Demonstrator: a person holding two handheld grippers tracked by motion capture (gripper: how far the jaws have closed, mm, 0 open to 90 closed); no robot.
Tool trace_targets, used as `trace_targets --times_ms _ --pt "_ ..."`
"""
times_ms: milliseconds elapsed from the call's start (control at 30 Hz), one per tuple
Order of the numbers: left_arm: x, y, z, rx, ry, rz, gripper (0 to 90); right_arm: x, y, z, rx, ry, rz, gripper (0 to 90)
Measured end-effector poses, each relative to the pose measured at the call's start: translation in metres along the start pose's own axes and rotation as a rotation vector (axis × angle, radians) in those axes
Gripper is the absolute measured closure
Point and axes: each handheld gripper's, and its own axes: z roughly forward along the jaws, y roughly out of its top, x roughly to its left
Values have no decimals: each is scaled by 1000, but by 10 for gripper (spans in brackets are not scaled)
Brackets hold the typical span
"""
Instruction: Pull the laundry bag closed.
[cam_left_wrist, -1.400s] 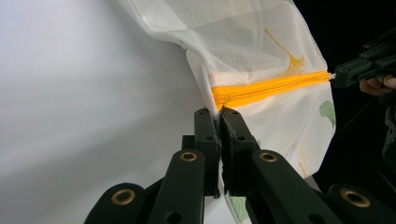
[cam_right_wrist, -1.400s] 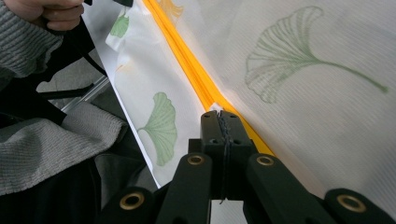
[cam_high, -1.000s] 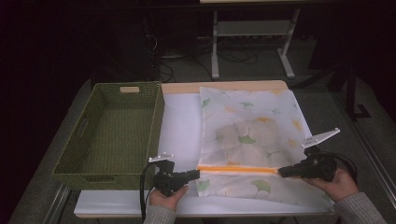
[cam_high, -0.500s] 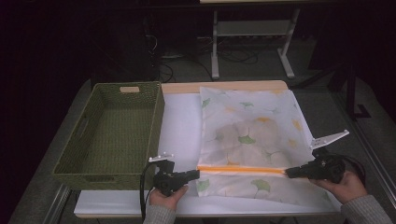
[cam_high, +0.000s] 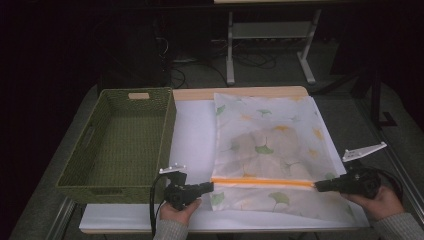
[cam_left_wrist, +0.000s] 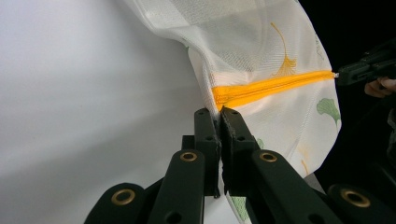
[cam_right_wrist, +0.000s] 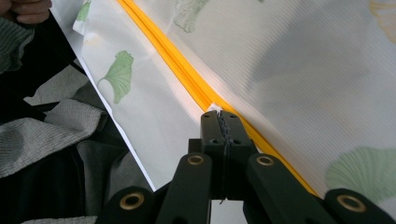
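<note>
- The mesh bag (cam_high: 270, 150) lies flat on the white surface (cam_high: 192, 130), at 3 o'clock from the green basket (cam_high: 120, 140).
- Left gripper (cam_left_wrist: 219, 112): jaws clamped on the bag's edge at the orange zipper's (cam_high: 262, 182) 9 o'clock end.
- Right gripper (cam_right_wrist: 219, 113): jaws pinched together on the zipper pull (cam_right_wrist: 214, 107) at its 3 o'clock end.

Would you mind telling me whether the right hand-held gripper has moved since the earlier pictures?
Yes. The right hand-held gripper has slid rightward along the orange zipper, toward the bag's right edge and away from the green basket.
</note>
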Motion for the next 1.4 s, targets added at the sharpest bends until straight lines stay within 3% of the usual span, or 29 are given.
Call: trace_targets --times_ms 1400 --pt "3 -1 -1 0 9 1 863 -38 -43 -27 -26 -59 106 896"
